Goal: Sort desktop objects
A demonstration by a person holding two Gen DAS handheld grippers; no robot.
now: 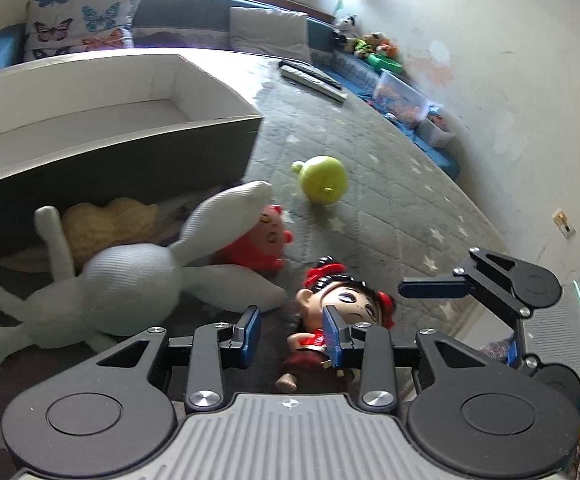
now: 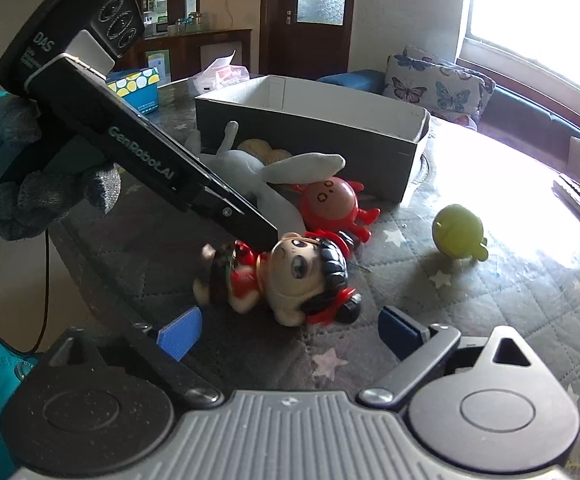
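Note:
A doll in a red dress with black hair (image 1: 341,312) (image 2: 290,276) lies on the grey quilted table cover. My left gripper (image 1: 291,334) is open, its blue pads on either side of the doll's body, low over it. My right gripper (image 2: 290,330) is open just in front of the doll's head, apart from it; it shows at the right in the left wrist view (image 1: 449,288). A white plush rabbit (image 1: 130,276) (image 2: 274,176), a red octopus toy (image 1: 258,240) (image 2: 333,204) and a green round toy (image 1: 323,180) (image 2: 459,232) lie nearby.
An open cardboard box (image 1: 122,144) (image 2: 309,136) stands behind the toys, with a yellow knitted thing (image 1: 106,228) against its wall. Remote controls (image 1: 313,78) lie at the far table edge. A blue dotted tissue box (image 2: 138,88) stands at the back left.

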